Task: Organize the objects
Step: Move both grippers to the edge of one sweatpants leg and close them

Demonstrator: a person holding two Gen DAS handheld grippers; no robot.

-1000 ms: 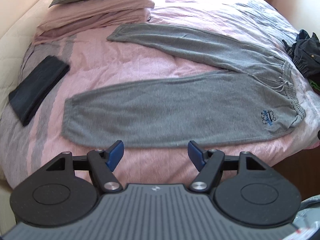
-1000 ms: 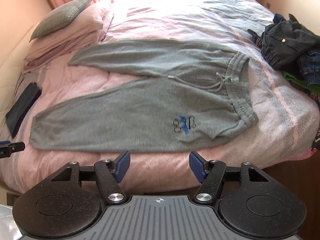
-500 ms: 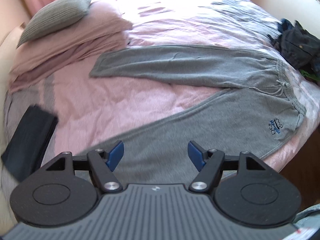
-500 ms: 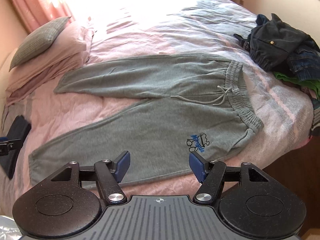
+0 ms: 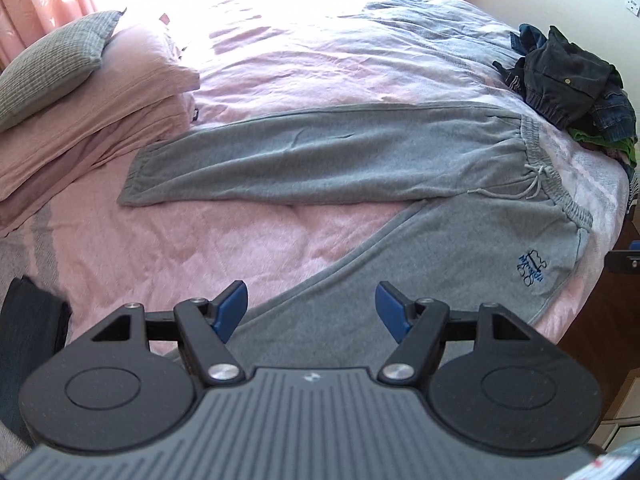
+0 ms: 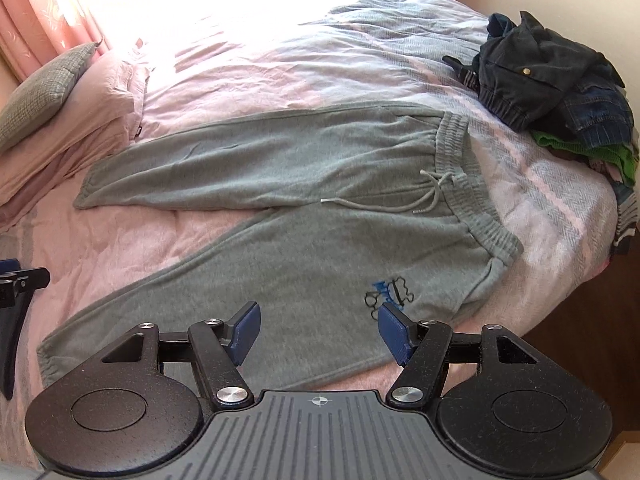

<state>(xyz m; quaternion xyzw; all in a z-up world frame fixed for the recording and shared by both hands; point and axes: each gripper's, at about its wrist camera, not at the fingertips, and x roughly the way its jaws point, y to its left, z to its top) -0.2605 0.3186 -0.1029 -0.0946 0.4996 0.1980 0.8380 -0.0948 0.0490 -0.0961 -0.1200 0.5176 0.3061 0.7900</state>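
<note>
My left fingers (image 5: 310, 310) and right fingers (image 6: 318, 330) hang wide and empty over the near leg of grey sweatpants (image 6: 280, 264) spread lengthwise across the bed (image 5: 320, 60), waistband nearer my right hand.

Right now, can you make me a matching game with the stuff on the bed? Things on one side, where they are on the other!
Things:
1. sweatpants
2. grey pillow
3. clothes pile
4. folded dark cloth

Places:
A. heaped at the right edge of the bed
B. on top of the pink pillows
C. spread flat across the middle
D. at the left edge, near the front

Pairs: 1-C, 2-B, 3-A, 4-D
</note>
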